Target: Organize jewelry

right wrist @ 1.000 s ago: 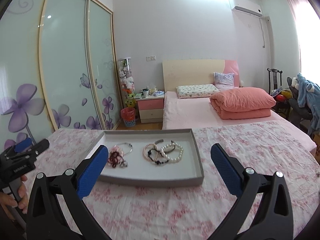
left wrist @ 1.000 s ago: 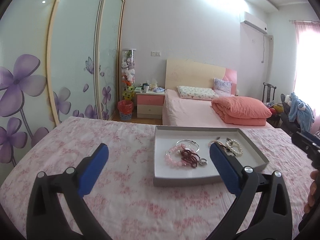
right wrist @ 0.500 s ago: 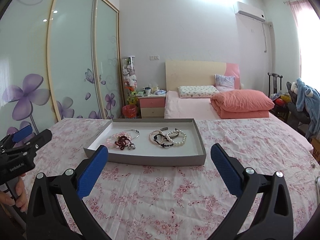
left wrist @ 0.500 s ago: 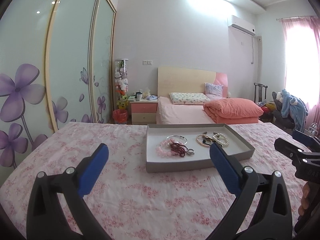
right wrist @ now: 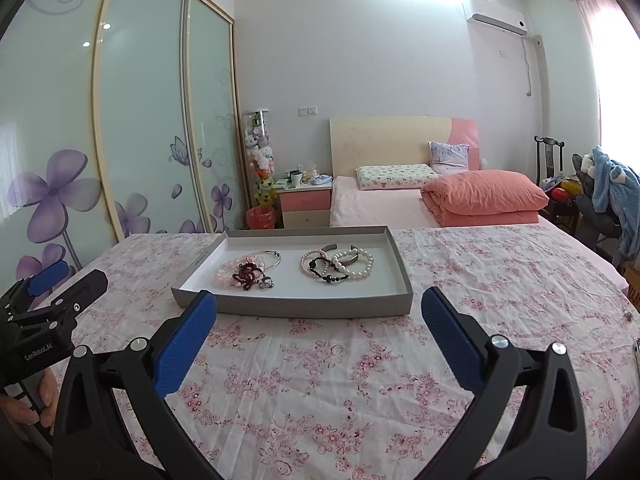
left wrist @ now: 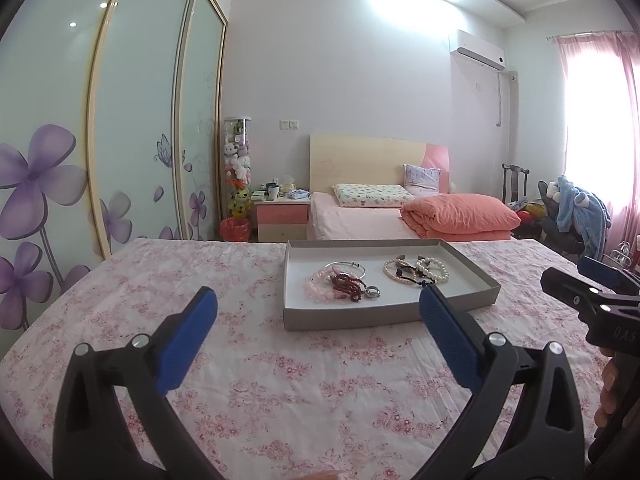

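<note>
A broad surface covered in a pink floral cloth carries a single thing: a shallow grey tray with a white floor, lying flat near the far edge and left of centre in the right wrist view, bracelets heaped inside; the cloth is lightly creased
</note>
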{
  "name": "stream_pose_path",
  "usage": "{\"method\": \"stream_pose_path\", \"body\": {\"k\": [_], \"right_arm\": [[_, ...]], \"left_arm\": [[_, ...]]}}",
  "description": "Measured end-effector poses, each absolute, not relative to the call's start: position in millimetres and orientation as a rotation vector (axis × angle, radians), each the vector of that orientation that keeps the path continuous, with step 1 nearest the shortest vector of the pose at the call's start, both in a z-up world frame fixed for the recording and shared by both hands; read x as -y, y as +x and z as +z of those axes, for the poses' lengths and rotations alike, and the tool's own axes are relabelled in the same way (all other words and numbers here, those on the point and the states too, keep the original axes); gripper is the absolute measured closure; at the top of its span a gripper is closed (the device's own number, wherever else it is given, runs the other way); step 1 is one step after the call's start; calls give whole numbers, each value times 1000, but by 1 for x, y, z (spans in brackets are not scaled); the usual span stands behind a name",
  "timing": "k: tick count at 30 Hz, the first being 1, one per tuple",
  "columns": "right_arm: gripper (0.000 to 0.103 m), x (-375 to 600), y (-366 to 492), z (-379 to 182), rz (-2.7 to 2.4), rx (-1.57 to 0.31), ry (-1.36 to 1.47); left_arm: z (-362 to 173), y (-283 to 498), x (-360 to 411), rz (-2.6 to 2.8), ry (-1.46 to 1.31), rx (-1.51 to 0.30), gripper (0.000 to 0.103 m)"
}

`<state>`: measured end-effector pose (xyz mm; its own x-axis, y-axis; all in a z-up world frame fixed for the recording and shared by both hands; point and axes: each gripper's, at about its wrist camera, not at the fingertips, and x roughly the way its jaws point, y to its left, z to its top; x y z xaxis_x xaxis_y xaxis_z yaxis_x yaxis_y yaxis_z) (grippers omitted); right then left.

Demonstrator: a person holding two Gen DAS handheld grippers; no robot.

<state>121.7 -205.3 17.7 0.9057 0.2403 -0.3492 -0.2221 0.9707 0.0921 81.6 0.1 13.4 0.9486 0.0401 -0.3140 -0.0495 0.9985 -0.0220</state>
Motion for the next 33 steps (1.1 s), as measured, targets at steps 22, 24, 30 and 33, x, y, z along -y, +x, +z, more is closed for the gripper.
{"method": "stream_pose_path", "body": {"k": [22, 24, 30, 33], "right_arm": [[2, 204, 121, 18, 250, -374, 48], [2, 204, 121, 18, 252, -375, 47], [2, 203, 121, 18, 254, -376, 47], [2, 203, 121, 18, 254, -377, 47]], "left_arm": [[11, 83, 2, 45, -34, -325, 4], [11, 83, 2, 45, -35, -324, 4], [12, 83, 2, 44, -35, -325, 4], [12, 84, 2, 44, -35, -325, 4]]}}
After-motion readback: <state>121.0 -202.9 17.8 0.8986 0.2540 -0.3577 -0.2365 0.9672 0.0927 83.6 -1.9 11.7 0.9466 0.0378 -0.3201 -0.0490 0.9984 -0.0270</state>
